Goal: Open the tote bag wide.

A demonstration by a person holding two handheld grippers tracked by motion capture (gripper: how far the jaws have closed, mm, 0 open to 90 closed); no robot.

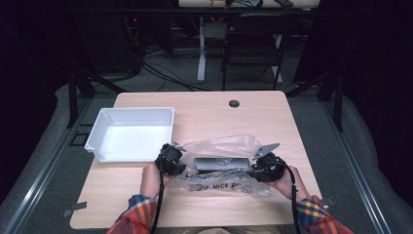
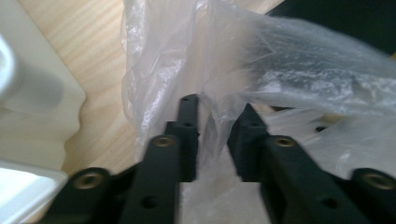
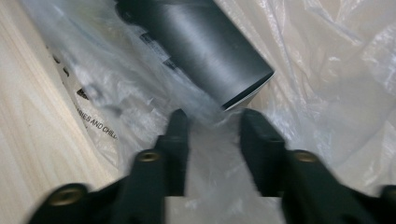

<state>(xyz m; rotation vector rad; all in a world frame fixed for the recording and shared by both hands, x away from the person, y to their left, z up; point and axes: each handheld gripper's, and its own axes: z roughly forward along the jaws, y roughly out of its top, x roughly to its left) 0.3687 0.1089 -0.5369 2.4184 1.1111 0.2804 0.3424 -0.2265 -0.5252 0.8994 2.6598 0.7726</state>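
Note:
A clear plastic bag [image 1: 225,145] with black print lies on the wooden table [image 1: 204,109], and a dark grey oblong box [image 1: 221,163] sits inside it. My left gripper [image 1: 181,165] is at the bag's left end. In the left gripper view its jaws [image 2: 217,109] stand a little apart with loose bag film [image 2: 280,60] between them, not pinched. My right gripper [image 1: 254,169] is at the bag's right end. Its jaws [image 3: 212,119] are also apart, with film [image 3: 327,70] between them and the corner of the dark box [image 3: 201,42] just beyond the tips.
A white plastic bin [image 1: 131,134] stands on the table just left of the bag, close to my left gripper; its rim [image 2: 28,116] also appears beside that gripper's jaws. A cable hole [image 1: 234,103] is at the far edge. A dark chair [image 1: 255,39] stands beyond the table.

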